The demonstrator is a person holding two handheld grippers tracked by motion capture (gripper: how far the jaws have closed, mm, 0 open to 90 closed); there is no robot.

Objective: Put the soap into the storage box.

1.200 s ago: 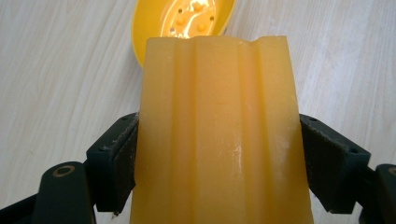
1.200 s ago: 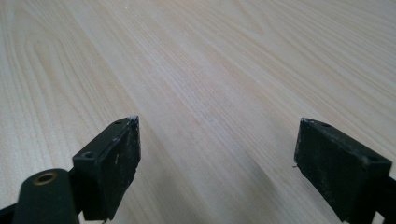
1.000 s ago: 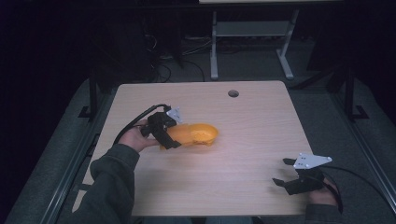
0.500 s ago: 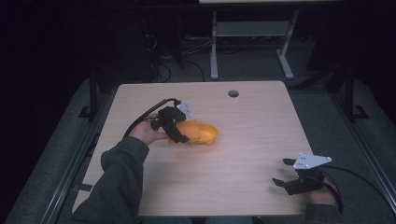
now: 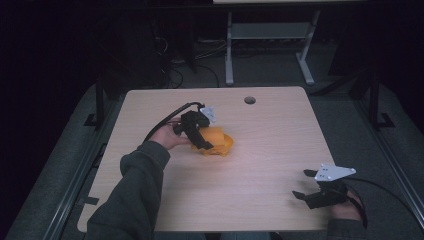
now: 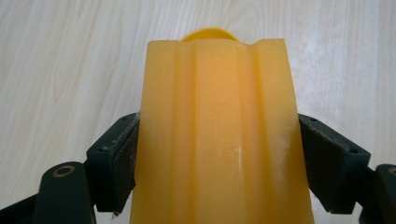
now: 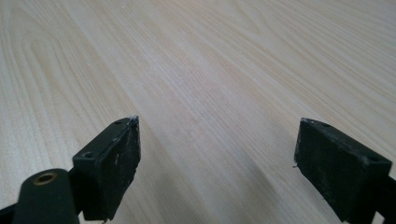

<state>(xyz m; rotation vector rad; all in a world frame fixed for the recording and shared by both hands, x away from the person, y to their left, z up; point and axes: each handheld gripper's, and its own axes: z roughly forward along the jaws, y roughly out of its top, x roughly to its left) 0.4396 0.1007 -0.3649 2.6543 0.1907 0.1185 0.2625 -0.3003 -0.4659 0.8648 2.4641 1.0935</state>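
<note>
On the pale wooden surface (image 5: 260, 165), keep your left hand-held gripper (image 5: 201, 136) clamped squarely across the ribbed orange-yellow plastic block (image 6: 219, 140) left of centre, lifting it level so it cannot slip, while your right hand-held gripper (image 7: 217, 163) rests with jaws apart near the front right edge.
</note>
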